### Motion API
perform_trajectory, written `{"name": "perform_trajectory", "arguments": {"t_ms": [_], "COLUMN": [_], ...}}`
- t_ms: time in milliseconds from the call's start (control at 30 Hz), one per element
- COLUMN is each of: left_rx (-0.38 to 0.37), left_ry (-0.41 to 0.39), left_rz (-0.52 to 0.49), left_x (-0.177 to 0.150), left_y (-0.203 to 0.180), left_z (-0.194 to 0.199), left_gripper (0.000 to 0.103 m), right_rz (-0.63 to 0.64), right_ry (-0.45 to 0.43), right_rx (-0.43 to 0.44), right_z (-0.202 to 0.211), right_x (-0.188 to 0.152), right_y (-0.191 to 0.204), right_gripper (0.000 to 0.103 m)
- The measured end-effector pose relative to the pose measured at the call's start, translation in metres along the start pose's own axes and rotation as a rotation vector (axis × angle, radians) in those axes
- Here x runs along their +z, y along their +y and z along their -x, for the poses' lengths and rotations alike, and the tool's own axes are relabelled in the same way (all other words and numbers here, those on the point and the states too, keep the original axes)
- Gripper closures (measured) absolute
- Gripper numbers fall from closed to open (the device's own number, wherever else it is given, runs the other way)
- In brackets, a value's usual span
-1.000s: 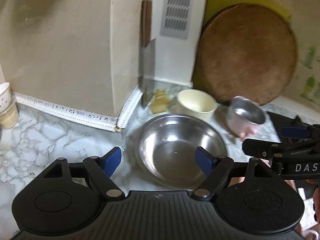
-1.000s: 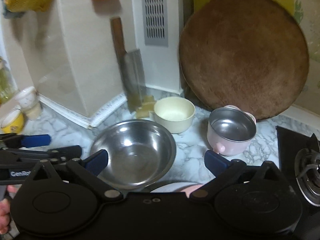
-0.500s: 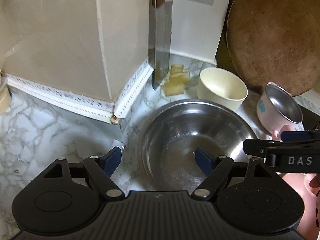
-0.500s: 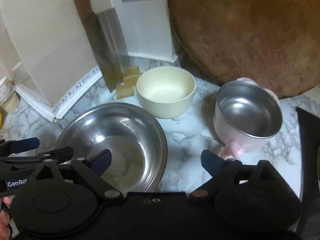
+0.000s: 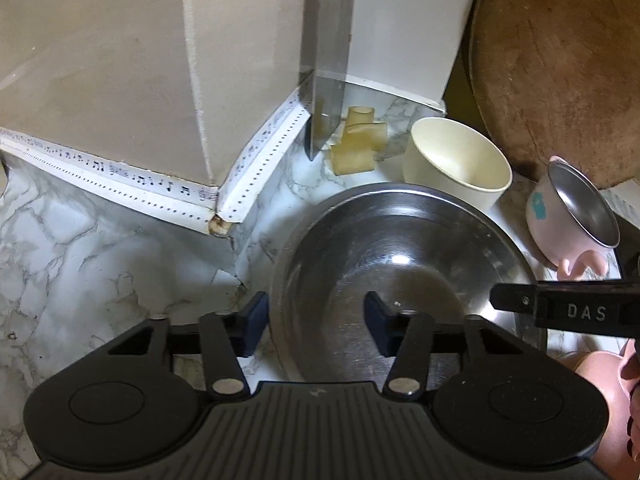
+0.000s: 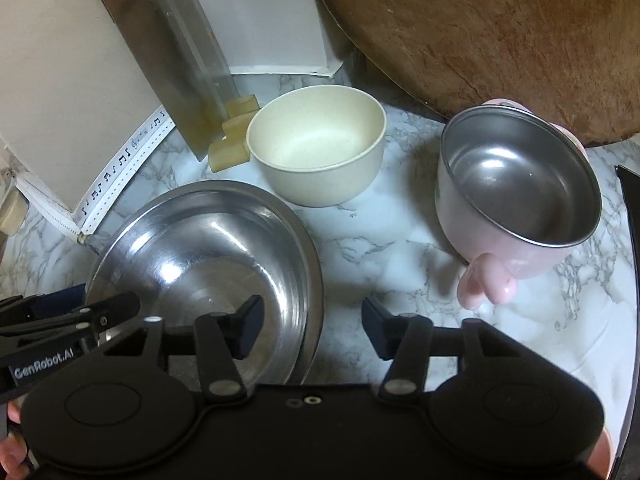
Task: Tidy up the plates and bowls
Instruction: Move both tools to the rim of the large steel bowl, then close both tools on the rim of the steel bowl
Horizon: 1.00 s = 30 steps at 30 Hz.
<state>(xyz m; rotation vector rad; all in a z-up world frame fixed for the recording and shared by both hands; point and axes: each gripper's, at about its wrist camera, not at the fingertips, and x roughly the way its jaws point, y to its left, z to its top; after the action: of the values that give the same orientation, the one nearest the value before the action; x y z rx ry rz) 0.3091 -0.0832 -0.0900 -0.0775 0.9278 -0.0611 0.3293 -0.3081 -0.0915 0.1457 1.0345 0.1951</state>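
Observation:
A large steel bowl sits on the marble counter. My left gripper is open and straddles its left rim, one finger outside and one inside. My right gripper is open and straddles its right rim. A cream bowl stands behind the steel bowl. A pink bowl with a steel lining stands to the right, with its handle towards me.
A round wooden board leans on the back wall. A cleaver stands in the corner beside yellowish blocks. A black stove edge is at far right. The wall corner juts out on the left.
Both grippers have moved forward and down, closing on the steel bowl until their fingers straddle its two rims. The bowls have not moved.

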Motion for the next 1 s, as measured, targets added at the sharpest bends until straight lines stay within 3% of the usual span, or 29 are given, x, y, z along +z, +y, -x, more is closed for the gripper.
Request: {"name": "perform_trajectory", "arguments": {"t_ms": [233, 333, 700, 1000], "left_rx": [0.001, -0.005, -0.016, -0.017], "left_ry": [0.049, 0.056, 0.044, 0.019], "left_rz": [0.055, 0.065, 0.084, 0.079], "left_x": [0.000, -0.002, -0.005, -0.011], "left_y": [0.015, 0.018, 0.022, 0.029], "left_z": [-0.009, -0.009, 0.004, 0.036], "left_gripper": [0.084, 0.088, 0.090, 0.090], "right_rz": [0.006, 0.003, 0.002, 0.028], "right_ry": [0.003, -0.004, -0.049, -0.092], "right_rx": [0.005, 0.001, -0.017, -0.017], "right_z": [0.005, 0.008, 0.021, 0.048], "right_x": [-0.002, -0.003, -0.008, -0.016], "right_y": [0.003, 0.002, 0.006, 0.021], "right_gripper": [0.063, 0.069, 0.089, 0.091]}}
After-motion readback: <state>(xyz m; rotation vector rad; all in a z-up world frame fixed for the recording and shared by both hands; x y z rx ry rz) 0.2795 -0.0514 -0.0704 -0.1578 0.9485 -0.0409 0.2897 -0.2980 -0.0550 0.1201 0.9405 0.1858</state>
